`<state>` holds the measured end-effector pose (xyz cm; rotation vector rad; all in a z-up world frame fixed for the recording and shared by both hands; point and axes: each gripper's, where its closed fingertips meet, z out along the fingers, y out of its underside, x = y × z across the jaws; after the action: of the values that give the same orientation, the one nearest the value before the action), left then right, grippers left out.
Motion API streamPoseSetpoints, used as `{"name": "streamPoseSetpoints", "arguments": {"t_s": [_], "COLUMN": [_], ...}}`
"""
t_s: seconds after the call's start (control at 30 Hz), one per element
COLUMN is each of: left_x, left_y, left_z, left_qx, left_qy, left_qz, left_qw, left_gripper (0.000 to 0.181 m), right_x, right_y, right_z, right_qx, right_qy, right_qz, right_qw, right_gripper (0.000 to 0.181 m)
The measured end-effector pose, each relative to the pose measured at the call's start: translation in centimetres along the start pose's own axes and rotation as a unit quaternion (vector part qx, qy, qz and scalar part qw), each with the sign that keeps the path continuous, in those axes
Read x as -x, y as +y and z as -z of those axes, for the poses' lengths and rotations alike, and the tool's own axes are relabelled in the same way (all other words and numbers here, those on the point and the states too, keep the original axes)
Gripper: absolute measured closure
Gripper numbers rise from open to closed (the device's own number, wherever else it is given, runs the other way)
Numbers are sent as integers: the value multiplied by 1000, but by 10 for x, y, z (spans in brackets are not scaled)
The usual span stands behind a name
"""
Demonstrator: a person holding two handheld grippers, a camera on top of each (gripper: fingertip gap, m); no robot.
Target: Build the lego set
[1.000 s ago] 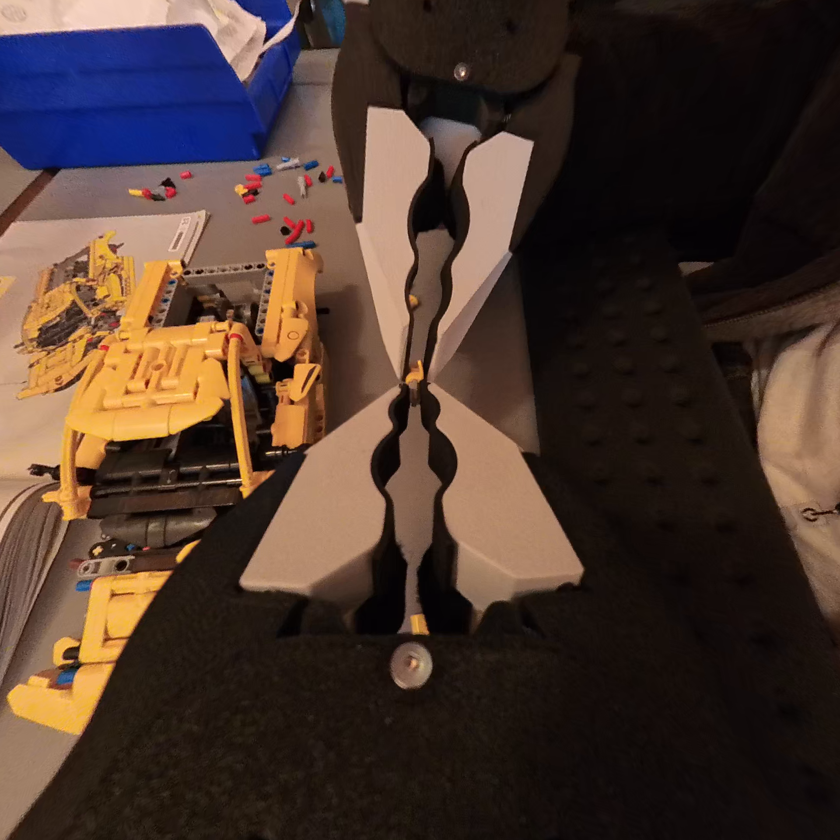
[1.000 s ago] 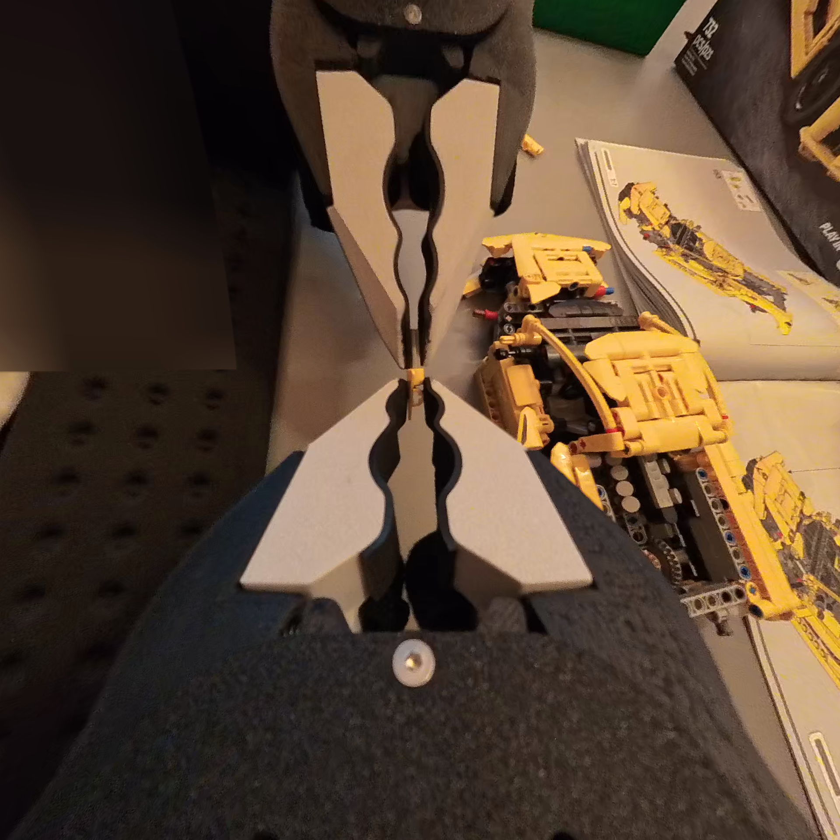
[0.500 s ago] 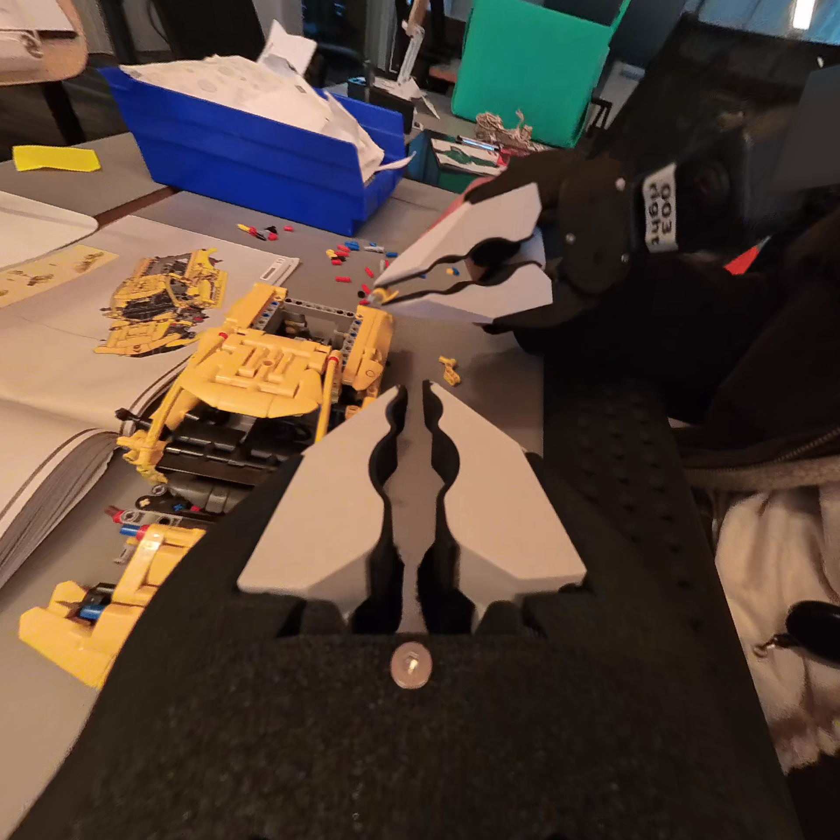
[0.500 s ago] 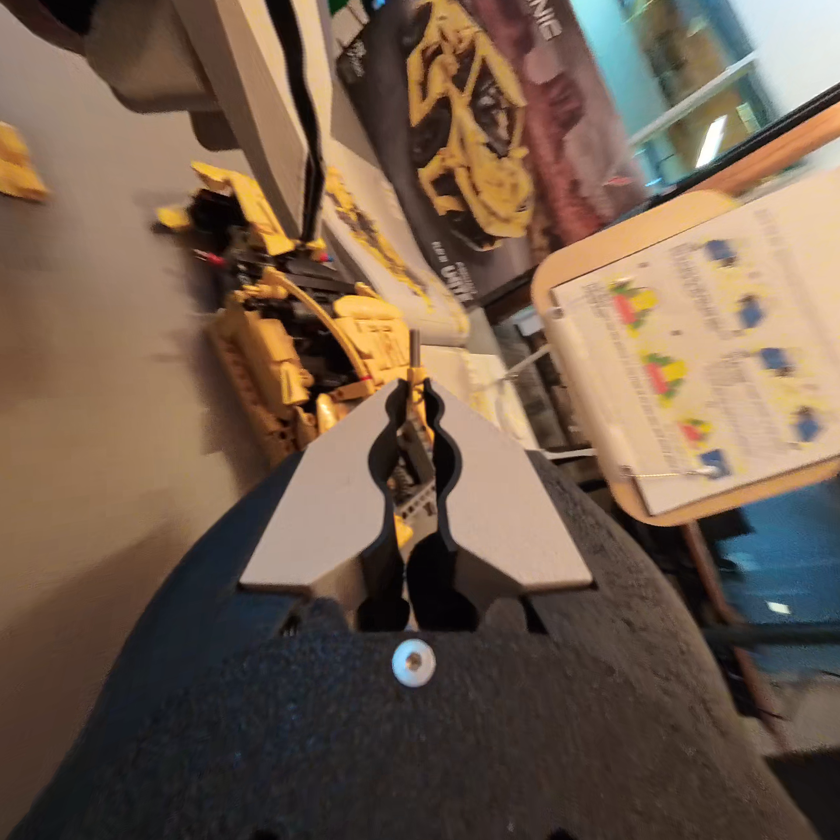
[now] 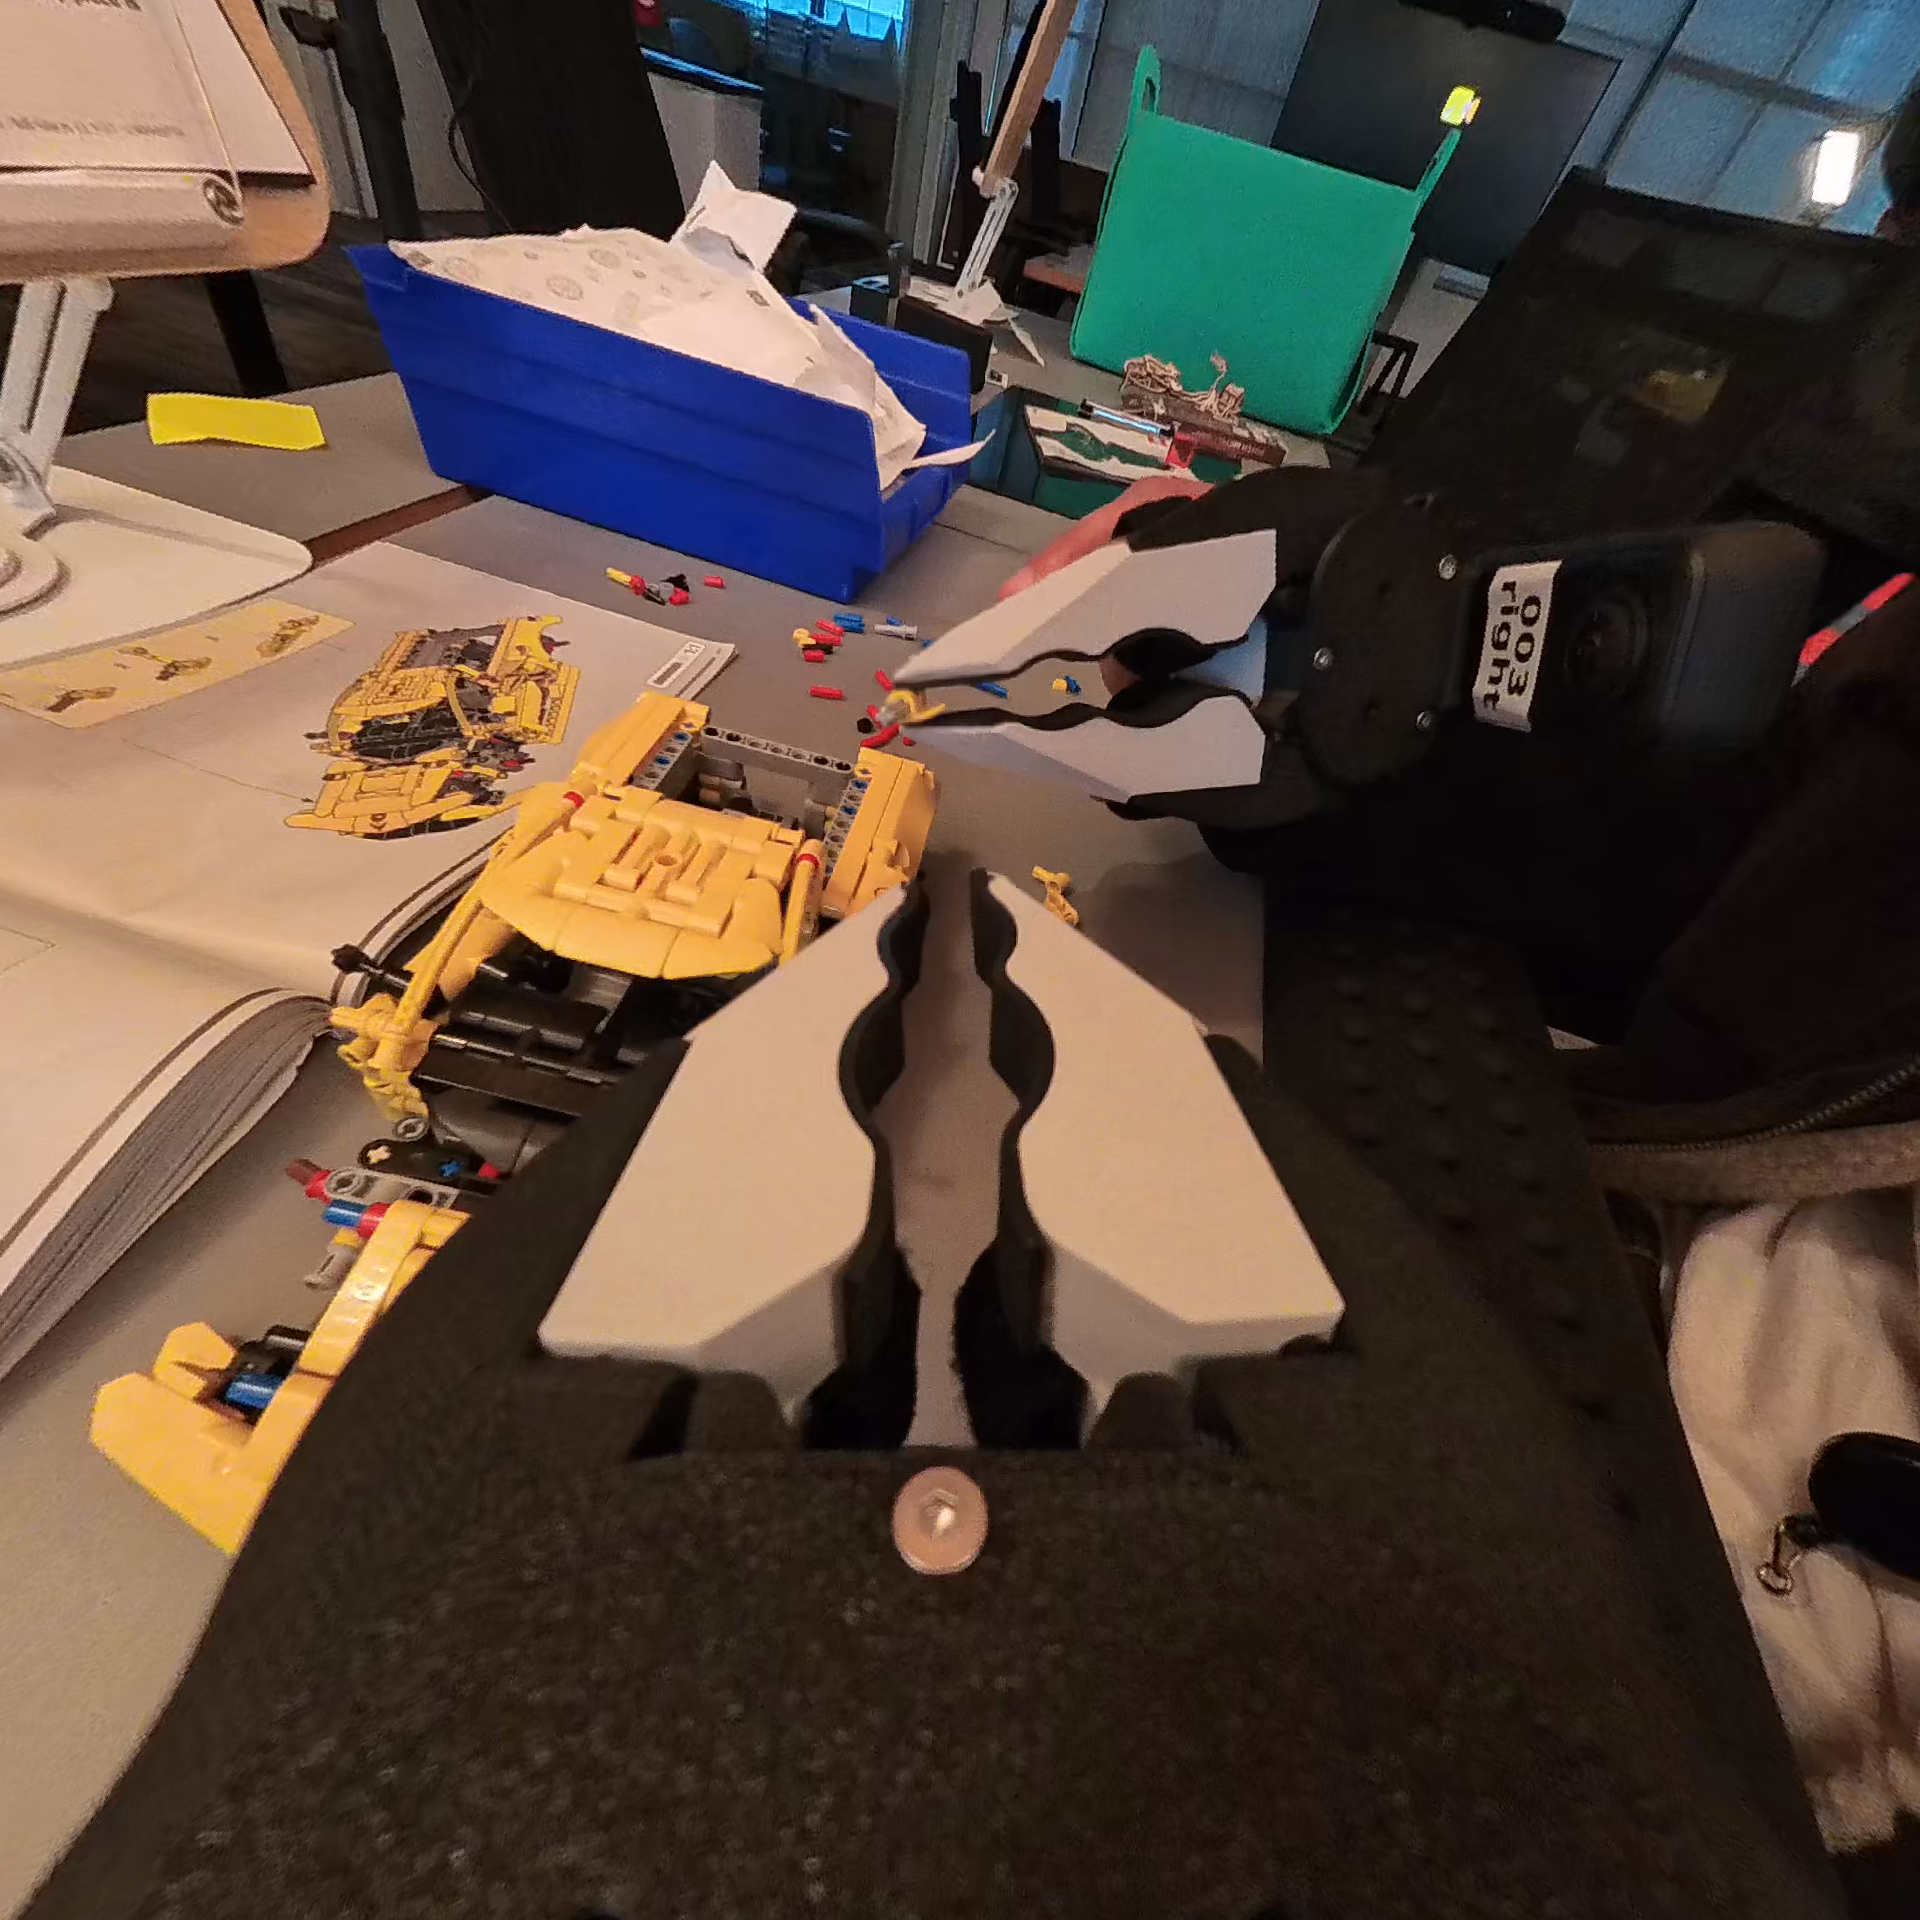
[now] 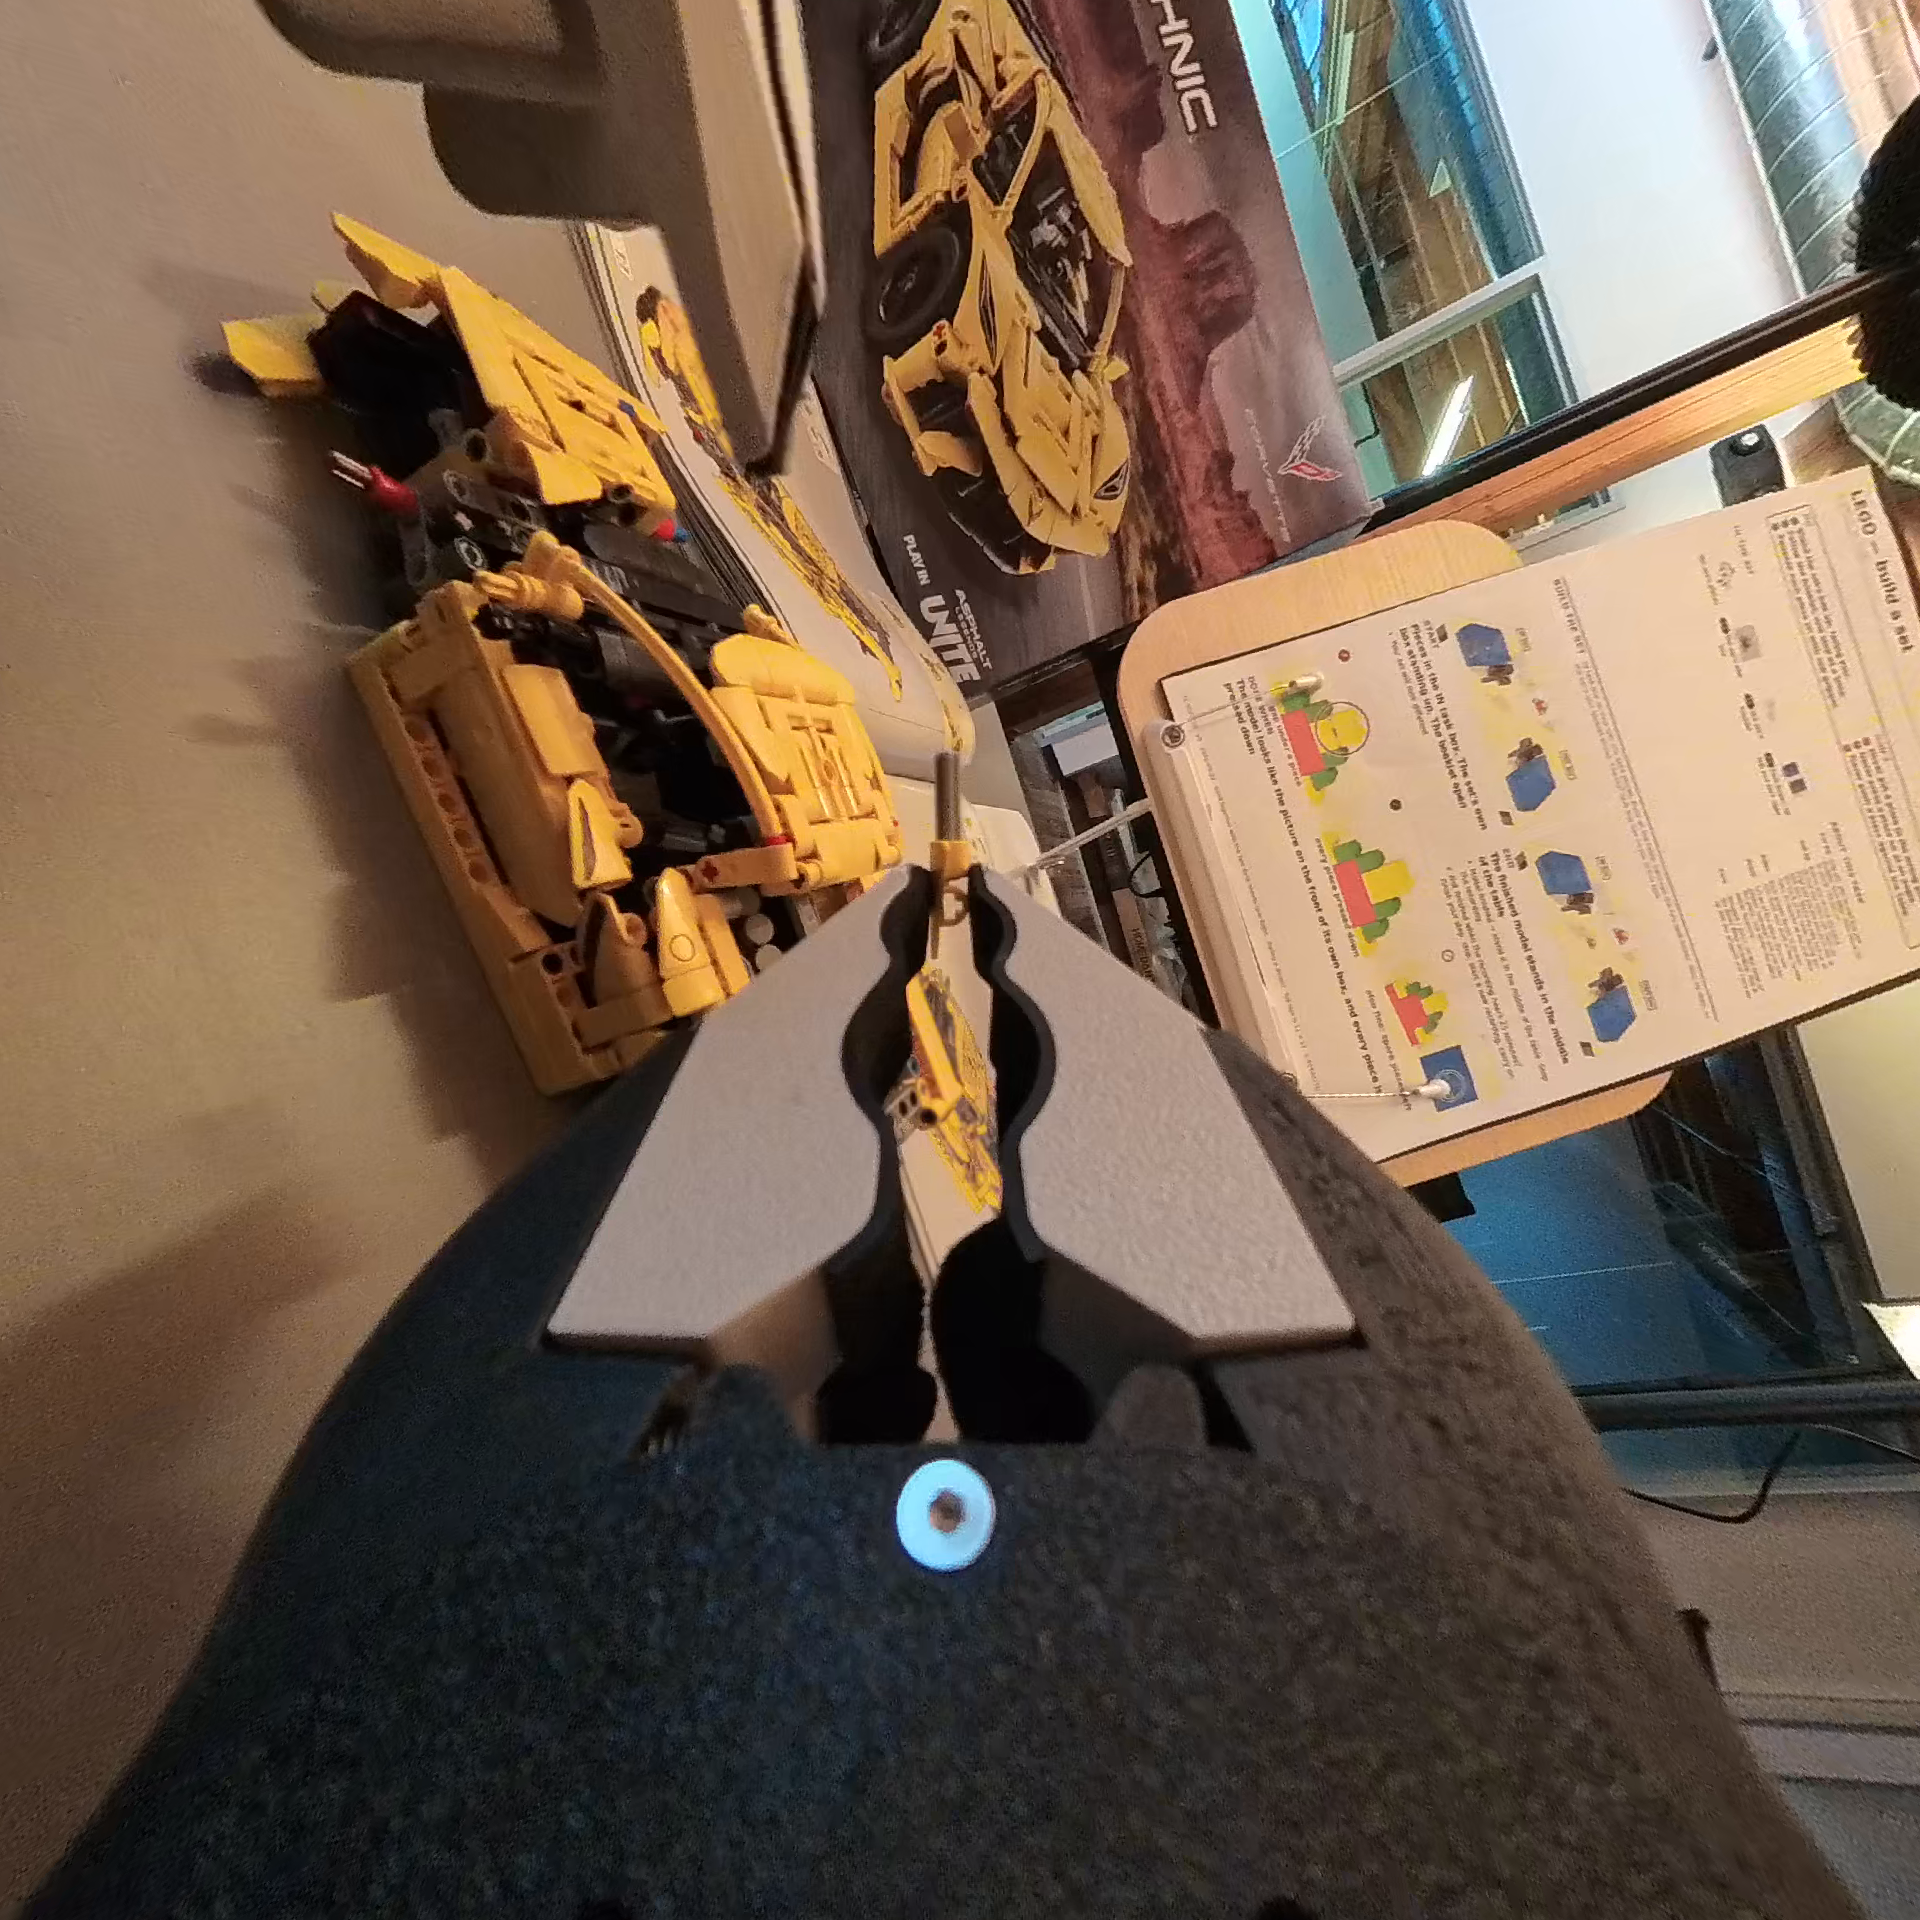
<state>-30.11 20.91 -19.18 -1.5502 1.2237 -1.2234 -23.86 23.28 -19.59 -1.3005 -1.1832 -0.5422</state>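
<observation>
Right wrist view is showing the right gripper (image 6: 948, 883) clenching a small yellow connector with a grey axle (image 6: 945, 831) at its very tips; this piece is looking light, stiff and slippery, so it is sitting best held by the yellow body. Left gripper (image 5: 945, 883) is holding nothing, with a narrow gap between its fingers. Farther, the yellow car model (image 5: 665, 883) is lying on the table (image 5: 1143, 904); it is probably fragile, better gripped at the frame.

left wrist view: looks forward and down over the grey table (image 5: 1132, 831), close to it | right wrist view: rolled sideways, close | shared: half-built yellow car model (image 5: 665, 883) (image 6: 623, 790), open instruction booklet (image 5: 187, 862)
</observation>
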Motion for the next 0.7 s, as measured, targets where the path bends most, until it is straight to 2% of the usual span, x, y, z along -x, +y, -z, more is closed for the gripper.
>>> {"name": "streamPoseSetpoints", "arguments": {"t_s": [0.23, 0.47, 0.7], "left_x": [-1, -8, -14], "left_y": [-3, -17, -15], "left_z": [0, 2, -2], "left_qx": [-10, -53, -47], "left_qy": [4, 37, 47], "left_qz": [6, 45, 36], "left_qw": [1000, 997, 997], "left_gripper": [171, 168, 169], "right_x": [2, 14, 15], "right_y": [-4, -31, -35], "right_z": [0, 2, 2], "right_qx": [-7, -57, -64], "right_qy": [-2, -22, -23], "right_qz": [6, 1, 8], "right_qw": [1000, 998, 998], "right_gripper": [175, 174, 174]}}
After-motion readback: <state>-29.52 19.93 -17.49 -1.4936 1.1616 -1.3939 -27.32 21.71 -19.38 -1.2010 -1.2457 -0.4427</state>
